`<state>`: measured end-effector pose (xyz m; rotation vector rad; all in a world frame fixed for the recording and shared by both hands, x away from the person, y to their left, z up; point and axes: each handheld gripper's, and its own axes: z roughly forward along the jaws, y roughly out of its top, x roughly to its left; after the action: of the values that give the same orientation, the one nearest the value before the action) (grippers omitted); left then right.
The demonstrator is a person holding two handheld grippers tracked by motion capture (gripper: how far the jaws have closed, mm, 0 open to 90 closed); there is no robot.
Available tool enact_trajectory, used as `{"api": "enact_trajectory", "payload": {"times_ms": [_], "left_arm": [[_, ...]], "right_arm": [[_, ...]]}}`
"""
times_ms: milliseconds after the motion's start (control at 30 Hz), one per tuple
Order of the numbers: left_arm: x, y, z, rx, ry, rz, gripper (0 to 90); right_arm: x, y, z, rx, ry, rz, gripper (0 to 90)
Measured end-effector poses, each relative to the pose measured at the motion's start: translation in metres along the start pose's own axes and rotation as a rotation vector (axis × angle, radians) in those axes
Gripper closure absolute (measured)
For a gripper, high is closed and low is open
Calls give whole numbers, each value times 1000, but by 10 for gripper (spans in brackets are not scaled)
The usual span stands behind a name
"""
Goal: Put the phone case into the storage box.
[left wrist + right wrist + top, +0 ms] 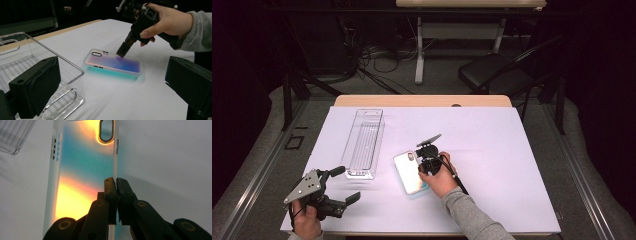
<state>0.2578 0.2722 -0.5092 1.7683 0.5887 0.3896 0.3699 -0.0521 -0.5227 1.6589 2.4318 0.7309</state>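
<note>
Two grippers: both hand-held, at work over one desk.
Surface: a white sheet (492,165) covers the desk (422,100), whose pale wood edge shows along the far side.
Room: dark, with a black chair (494,72), a second table's white legs (418,47) and loose cables (377,60) on the grey floor beyond.
Phone case: an iridescent phone case (411,173) lies flat near the desk's middle, camera cutout toward the far side, just right of a clear plastic box (363,142).
Right gripper: the right gripper (116,180) is clamped on the case's long edge, jaws pressed together over its rim.
Left gripper: the left gripper (346,184) hovers near the front left corner, jaws spread wide, holding nothing.
Writing: none legible on case or box.
</note>
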Motion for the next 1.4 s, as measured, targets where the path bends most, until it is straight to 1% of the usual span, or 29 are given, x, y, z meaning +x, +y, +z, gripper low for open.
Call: {"api": "enact_trajectory", "payload": {"times_ms": [33,100,133,167,200,233,333,400,433,467,500,533,567,633,667,733,833,867,900,1033,1167,1300,1400], "left_arm": [[-1,0,0,4,-5,0,4],[-2,0,1,5,-5,3,4],[-2,0,2,7,-9,4,3],[-2,0,2,4,-8,3,4],[-3,0,3,-2,-11,1,4],[-3,1,3,2,-11,0,4],[-4,1,4,9,-35,-18,4],[-5,2,5,17,-42,-22,4],[-6,2,5,16,-41,-25,4],[-6,3,6,19,-44,-25,4],[-7,4,6,16,-48,-28,4],[-7,5,7,18,-44,-28,4],[-7,5,7,19,-45,-30,4],[-8,6,9,15,-39,-41,4],[-8,7,10,13,-41,-53,4],[-7,8,11,11,-39,-76,4],[-7,10,14,10,-52,-100,4],[-8,13,17,20,-54,-101,4],[-8,13,17,20,-54,-101,4],[-10,19,24,36,-53,-112,4],[-11,23,30,35,-44,-138,3],[-10,30,36,34,-66,-157,4],[-11,35,42,38,-89,-163,4]], "right_arm": [[0,0,-2,8,-1,-6,875],[0,0,-5,9,-5,-2,875],[-1,0,-6,-6,1,-5,875],[-2,-1,-7,-10,4,-2,875],[-4,-1,-10,-25,12,5,875],[-4,-1,-10,-25,12,5,875],[-7,-2,-15,-30,11,5,875],[-10,-4,-19,-40,5,-1,875],[-10,-4,-20,-44,8,4,875],[-13,-5,-23,-44,4,-3,875],[-14,-5,-26,-37,1,5,875],[-17,-6,-28,-66,6,4,875],[-17,-6,-28,-66,6,4,875],[-21,-7,-32,-81,2,7,875],[-25,-7,-36,-97,5,13,875],[-27,-8,-38,-102,3,15,875],[-33,-8,-43,-122,-2,20,875],[-37,-8,-46,-135,-3,22,875],[-37,-8,-46,-135,-3,22,875],[-44,-10,-53,-166,-2,32,875],[-46,-11,-57,-187,-2,39,875],[-46,-13,-61,-201,-4,40,875],[-46,-14,-63,-211,-6,40,875]]}}
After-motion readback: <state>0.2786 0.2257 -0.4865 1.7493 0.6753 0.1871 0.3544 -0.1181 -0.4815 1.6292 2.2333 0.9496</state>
